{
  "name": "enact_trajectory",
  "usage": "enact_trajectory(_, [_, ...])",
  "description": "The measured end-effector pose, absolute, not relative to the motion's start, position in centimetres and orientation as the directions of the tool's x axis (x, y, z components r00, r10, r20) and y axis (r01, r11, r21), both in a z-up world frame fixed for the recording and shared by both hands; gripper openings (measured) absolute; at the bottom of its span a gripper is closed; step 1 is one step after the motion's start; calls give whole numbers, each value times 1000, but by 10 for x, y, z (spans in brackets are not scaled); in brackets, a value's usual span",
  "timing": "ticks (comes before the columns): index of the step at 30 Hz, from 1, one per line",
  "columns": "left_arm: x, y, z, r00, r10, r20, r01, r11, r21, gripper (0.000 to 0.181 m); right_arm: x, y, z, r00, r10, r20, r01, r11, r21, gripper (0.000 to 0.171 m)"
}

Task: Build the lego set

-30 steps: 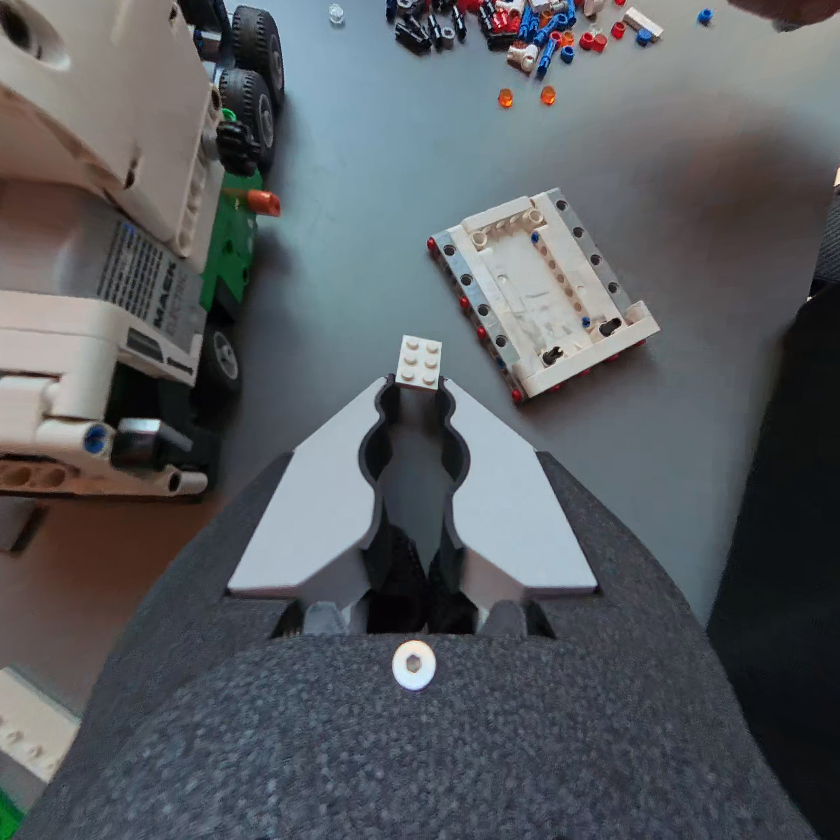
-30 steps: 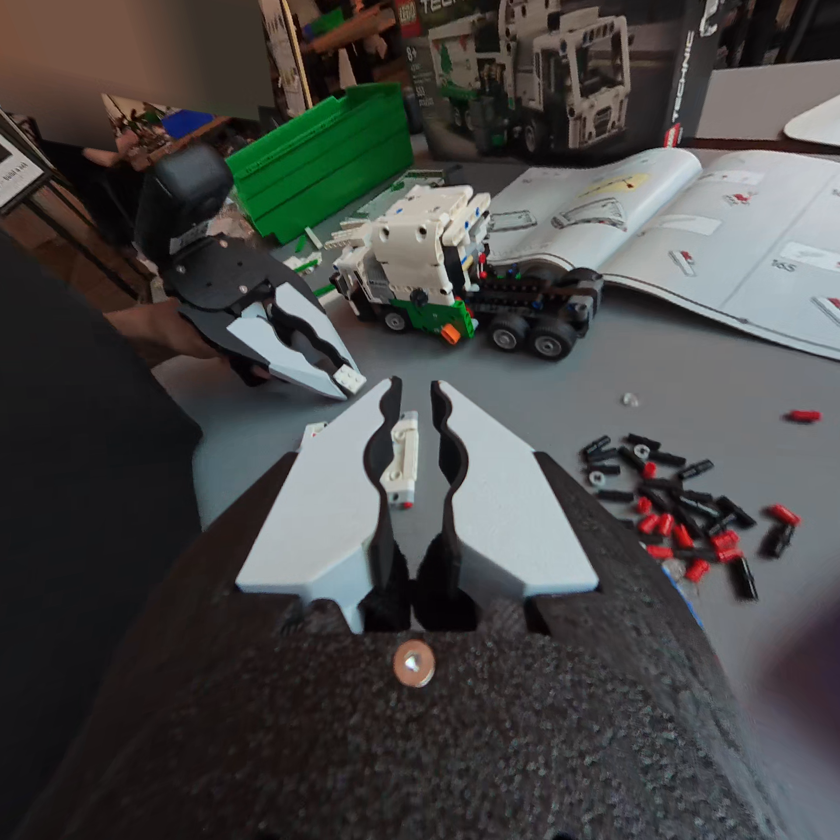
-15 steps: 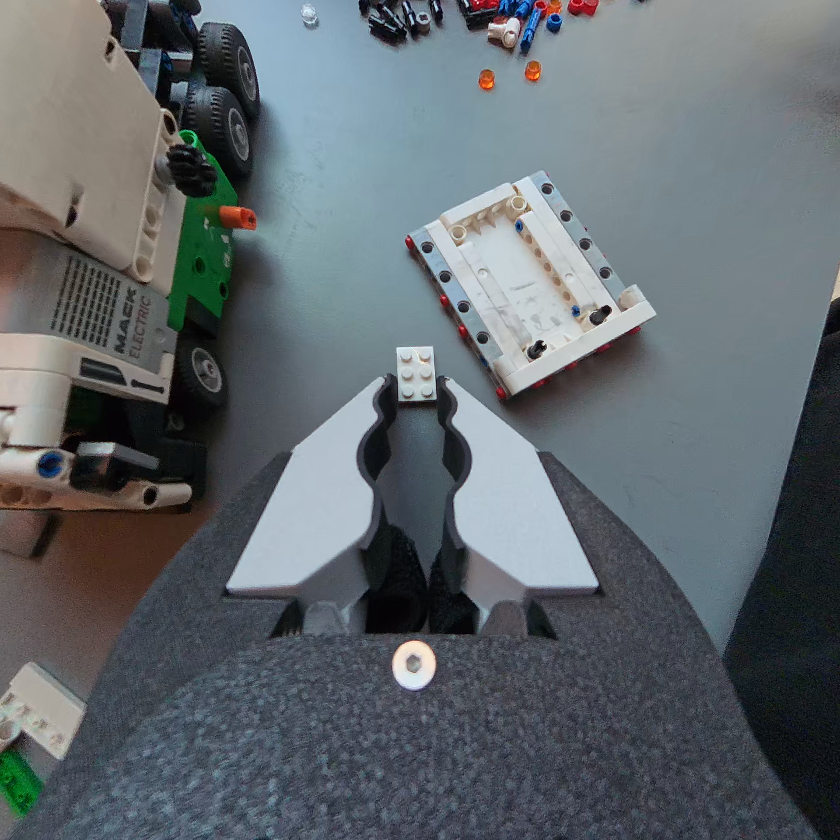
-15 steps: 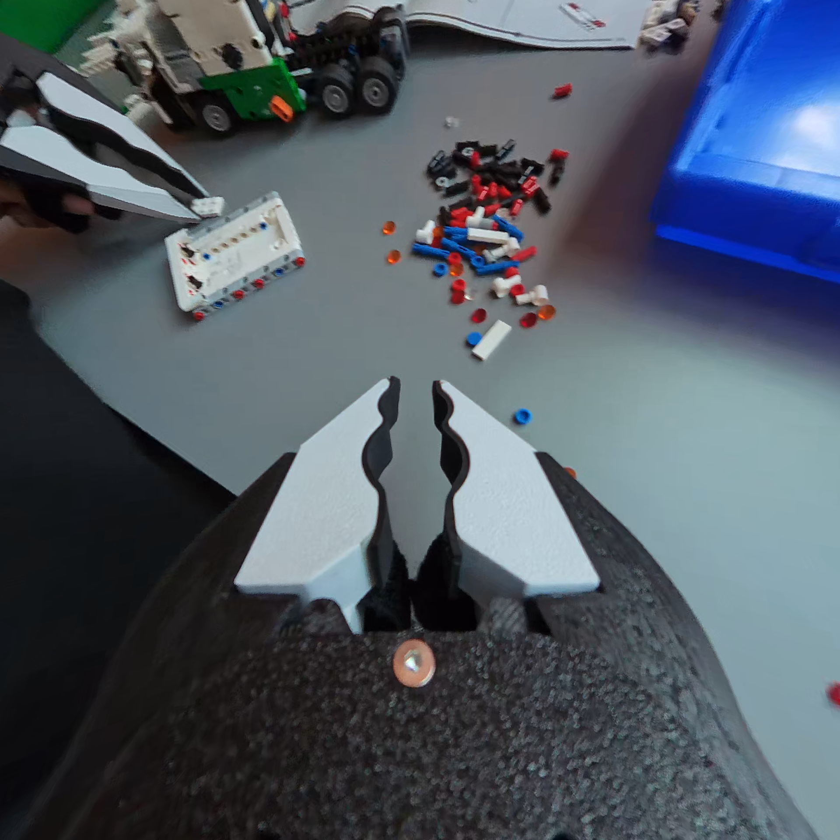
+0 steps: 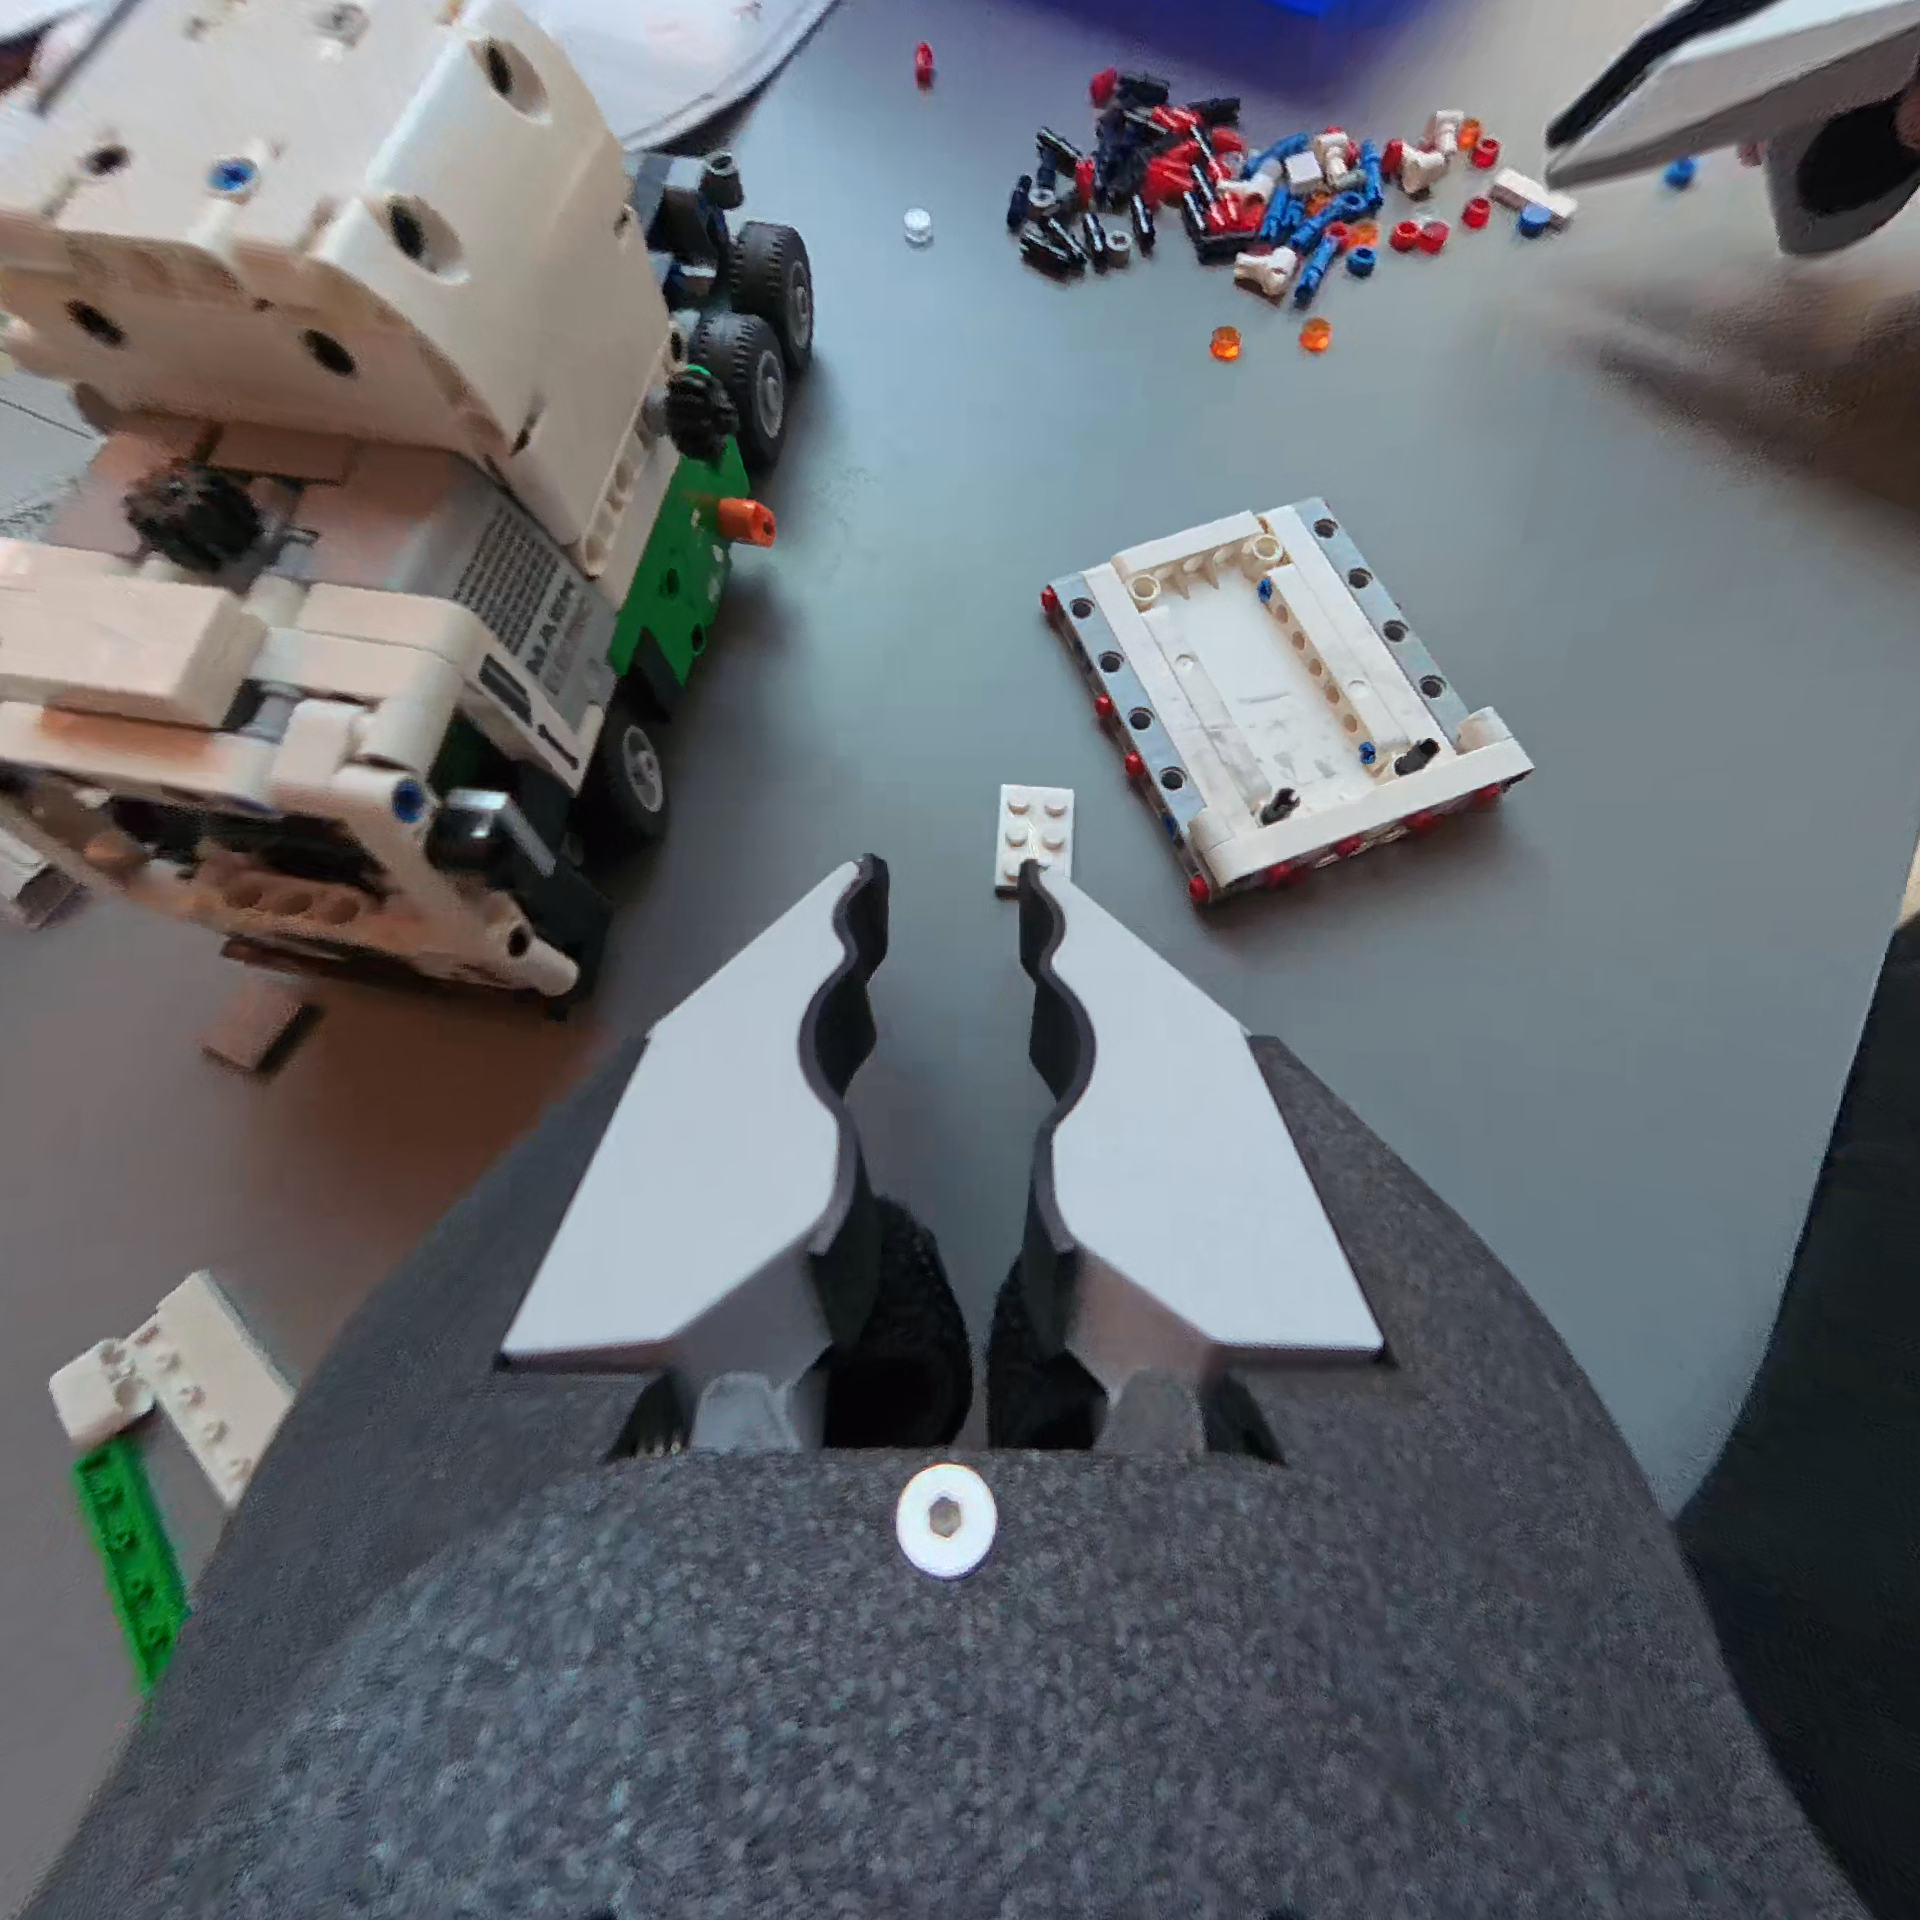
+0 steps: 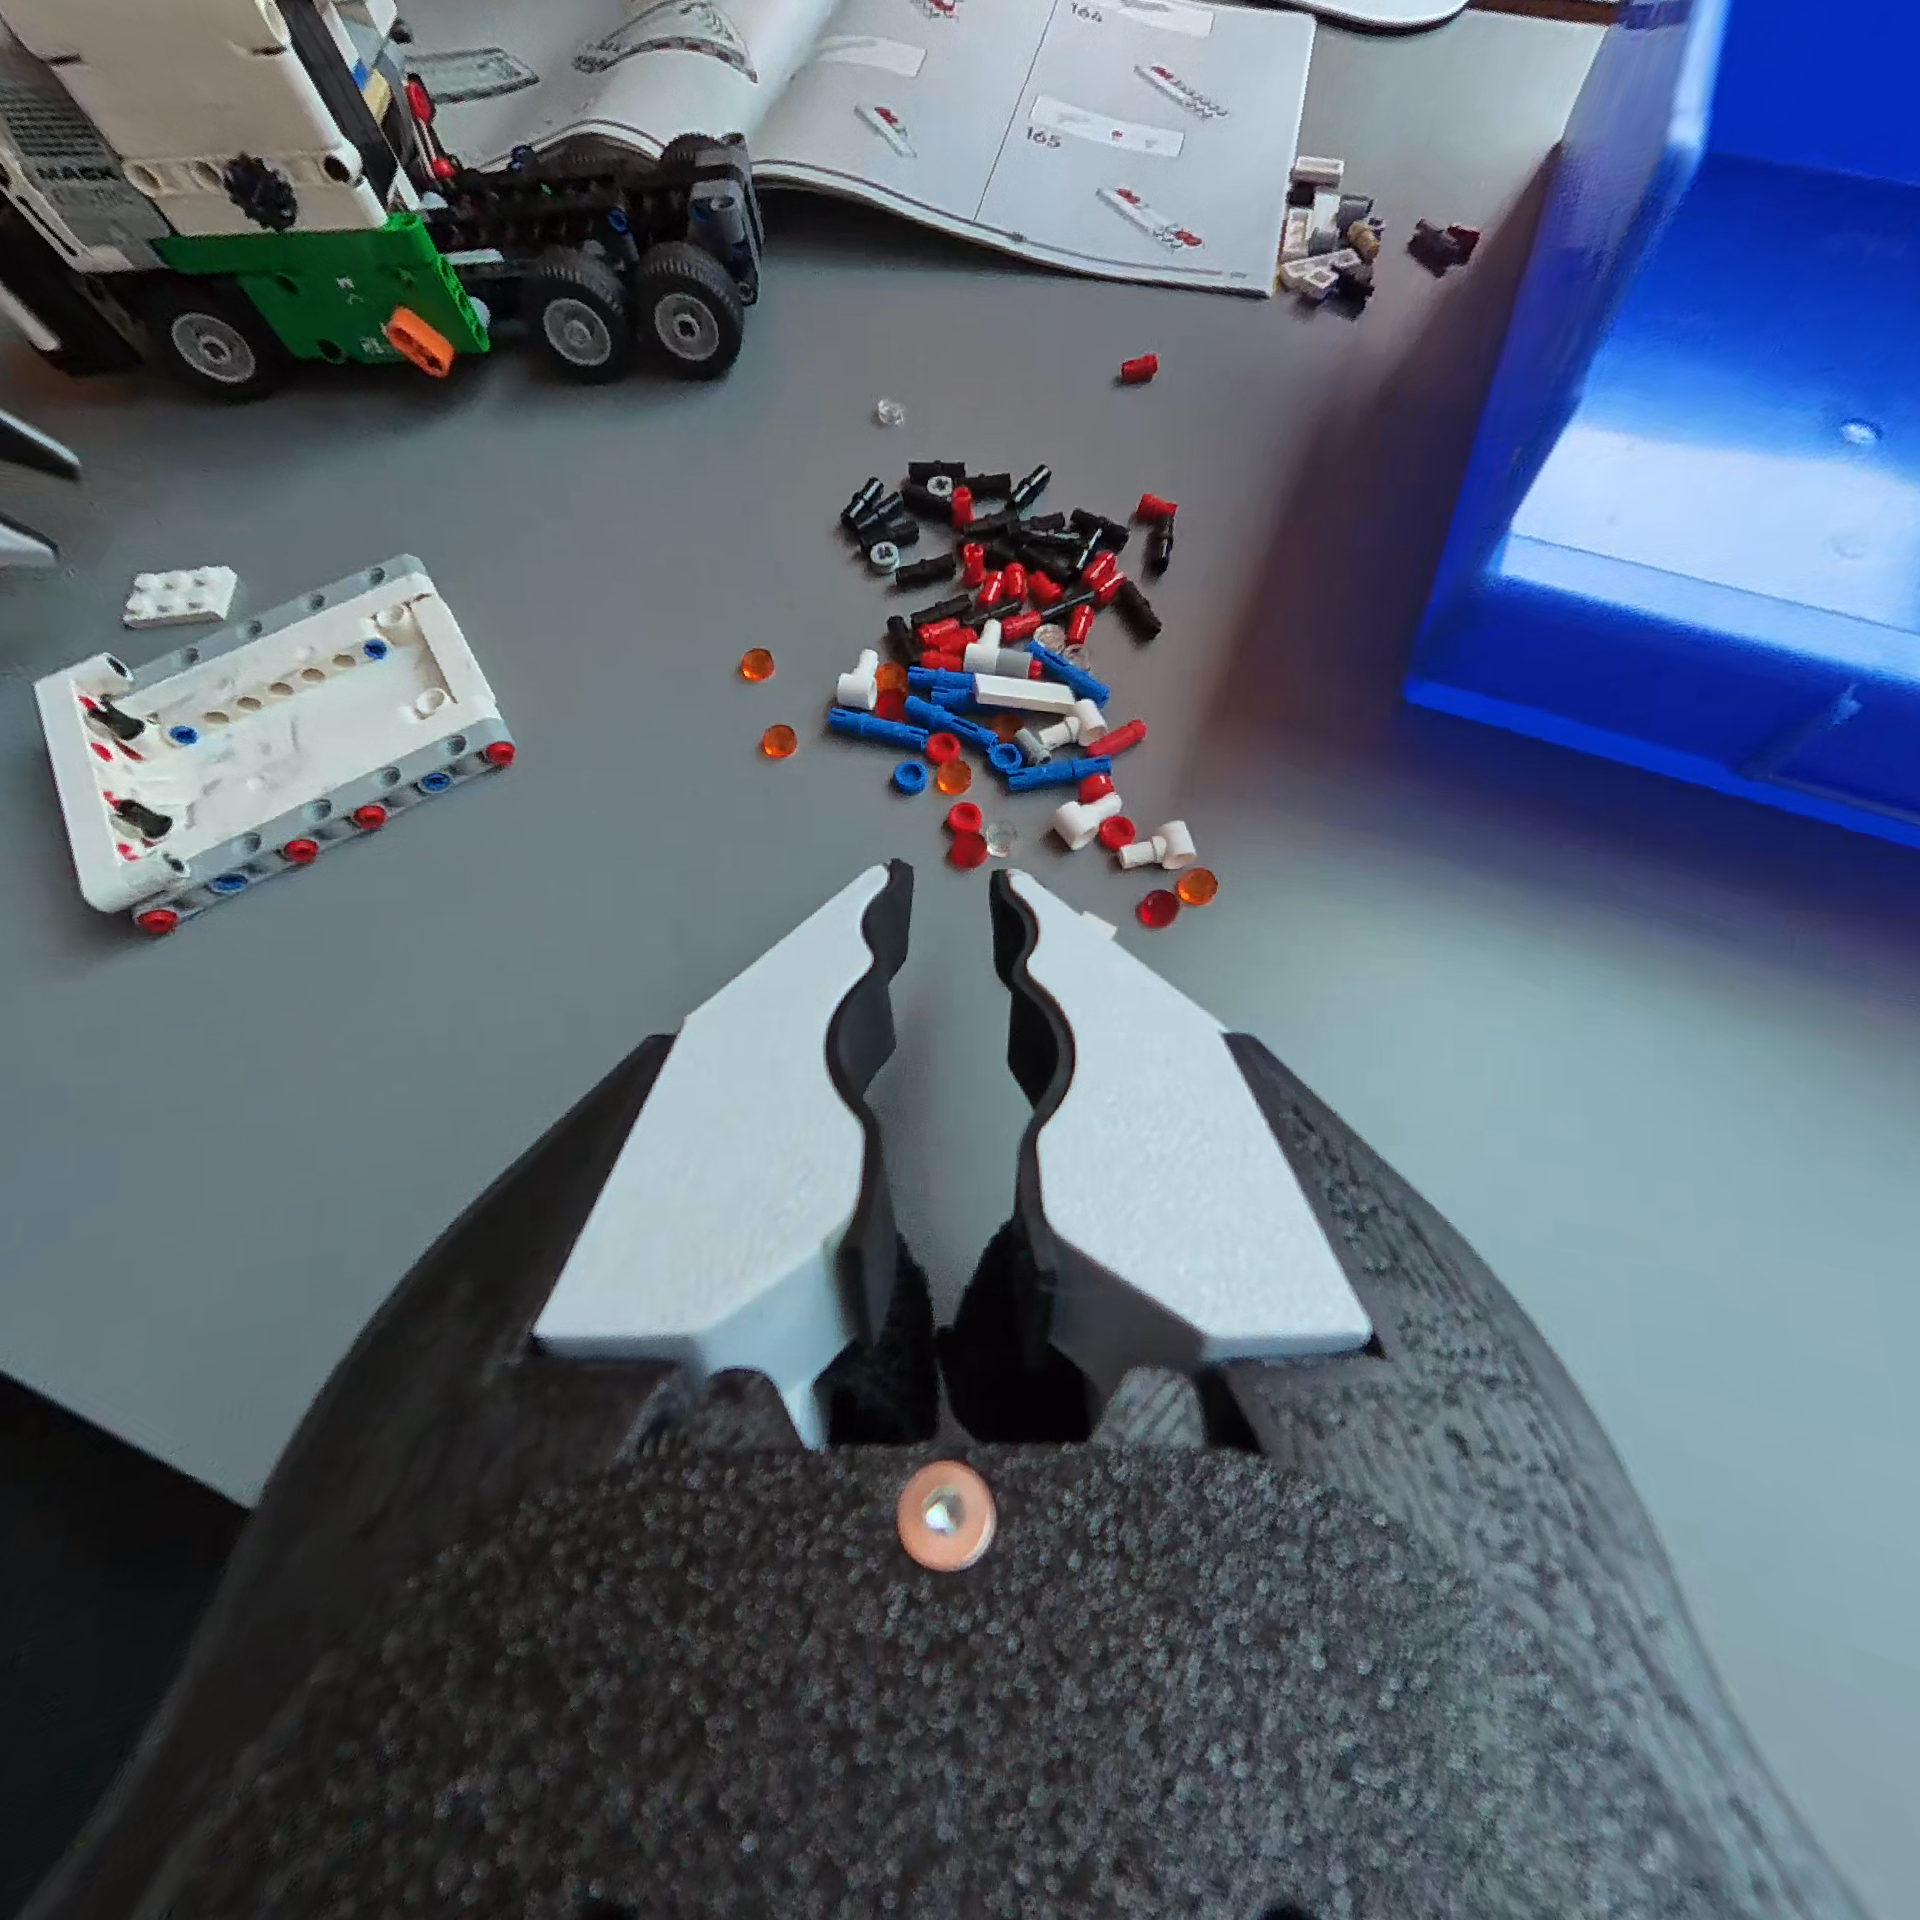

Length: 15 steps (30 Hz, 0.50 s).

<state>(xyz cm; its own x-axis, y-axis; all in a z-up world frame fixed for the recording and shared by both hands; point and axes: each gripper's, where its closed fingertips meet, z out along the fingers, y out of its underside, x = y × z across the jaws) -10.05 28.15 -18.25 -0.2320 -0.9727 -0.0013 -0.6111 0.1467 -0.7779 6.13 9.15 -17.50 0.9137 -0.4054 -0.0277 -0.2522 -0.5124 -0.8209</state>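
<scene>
My left gripper (image 5: 951,868) is open and empty, low over the grey table. A small white studded plate (image 5: 1034,836) lies flat on the table at its right fingertip, beside a white and grey frame panel (image 5: 1278,707). The plate (image 6: 179,597) and the panel (image 6: 270,738) also show at the left of the right wrist view. My right gripper (image 6: 948,873) is empty, its jaws a narrow gap apart, just short of a pile of small red, blue, black and white pins (image 6: 997,644). It shows at the top right of the left wrist view (image 5: 1745,94).
A white and green lego truck (image 5: 364,468) stands at the left, and shows in the right wrist view (image 6: 364,208). An open instruction booklet (image 6: 935,104) lies behind the pile. A blue bin (image 6: 1714,468) stands at the right. Loose white and green pieces (image 5: 156,1392) lie near left. The gap from one gripper's tips to the other's is roughly 25 centimetres.
My left gripper has opened and let go of the white plate, which now lies on the table. My right gripper has swung away from the panel, over to the pile of small pins.
</scene>
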Motion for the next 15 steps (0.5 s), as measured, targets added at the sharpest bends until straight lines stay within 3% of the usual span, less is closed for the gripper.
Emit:
enact_trajectory(5, [-104,293,-170,-136,-991,13,-521,60,-852,22,70,90,-185,905,-424,14,-243,-545,-802,14])
enact_trajectory(15, [-100,295,-168,-148,-984,104,-514,-13,-857,23,80,92,-171,890,-454,-48,-276,-450,-849,12])
